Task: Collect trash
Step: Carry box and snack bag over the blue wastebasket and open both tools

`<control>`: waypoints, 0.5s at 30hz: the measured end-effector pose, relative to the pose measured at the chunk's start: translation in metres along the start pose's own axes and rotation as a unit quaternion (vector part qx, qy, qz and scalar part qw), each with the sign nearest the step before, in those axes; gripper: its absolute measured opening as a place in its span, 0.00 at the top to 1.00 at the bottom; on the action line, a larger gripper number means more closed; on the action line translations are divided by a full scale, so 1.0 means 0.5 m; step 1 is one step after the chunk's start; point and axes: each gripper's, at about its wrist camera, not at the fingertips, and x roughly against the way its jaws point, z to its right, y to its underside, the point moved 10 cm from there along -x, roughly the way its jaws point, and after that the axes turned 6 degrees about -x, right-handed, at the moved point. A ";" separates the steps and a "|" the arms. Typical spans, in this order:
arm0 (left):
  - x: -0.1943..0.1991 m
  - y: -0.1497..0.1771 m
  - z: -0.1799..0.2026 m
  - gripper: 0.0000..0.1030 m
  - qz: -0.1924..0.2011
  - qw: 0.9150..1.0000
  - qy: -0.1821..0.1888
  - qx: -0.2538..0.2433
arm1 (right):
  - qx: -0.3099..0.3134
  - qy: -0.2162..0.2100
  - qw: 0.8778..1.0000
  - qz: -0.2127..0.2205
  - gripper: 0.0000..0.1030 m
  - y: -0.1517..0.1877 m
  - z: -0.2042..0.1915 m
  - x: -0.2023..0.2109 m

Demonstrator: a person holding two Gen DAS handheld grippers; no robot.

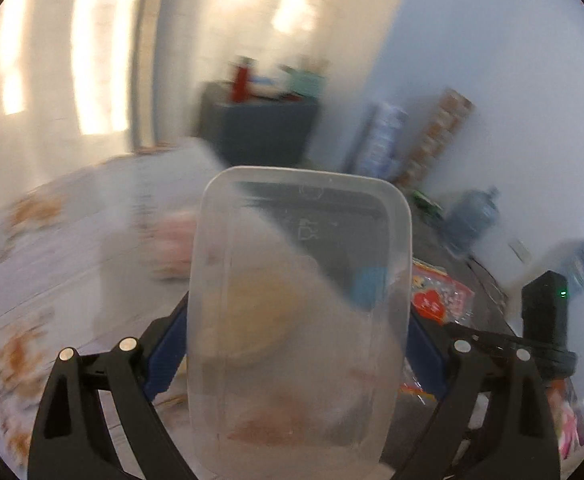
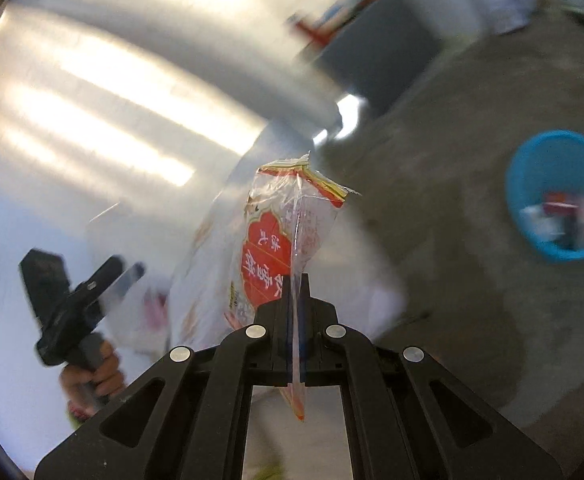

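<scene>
My left gripper (image 1: 298, 344) is shut on a clear plastic food container (image 1: 300, 308), held upright in the air and filling the middle of the left wrist view. My right gripper (image 2: 296, 300) is shut on a clear and red snack wrapper (image 2: 279, 248) with Chinese print, lifted off the surface. A blue waste basket (image 2: 560, 196) with some trash in it stands on the grey floor at the right of the right wrist view. The left gripper (image 2: 103, 284) also shows at the left of that view, held by a hand.
A table with a pale floral cloth (image 1: 51, 240) lies to the left. A red wrapper (image 1: 440, 300) lies right of the container. A dark cabinet (image 1: 259, 124) with items on top stands at the back wall. A water jug (image 1: 472, 216) and boxes (image 1: 436, 136) stand against the wall. Both views are blurred.
</scene>
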 end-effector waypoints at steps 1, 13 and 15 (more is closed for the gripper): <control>-0.042 -0.013 0.046 0.11 -0.014 1.000 0.020 -0.011 | -0.027 0.016 0.999 0.024 1.00 -0.029 0.063 0.034; -0.577 0.041 0.435 0.11 -0.233 0.966 0.079 -0.084 | -0.214 0.167 0.954 0.128 0.99 -0.133 0.552 0.186; -0.638 0.067 0.459 0.11 -0.256 0.960 0.073 -0.088 | -0.225 0.175 0.951 0.124 0.99 -0.140 0.595 0.177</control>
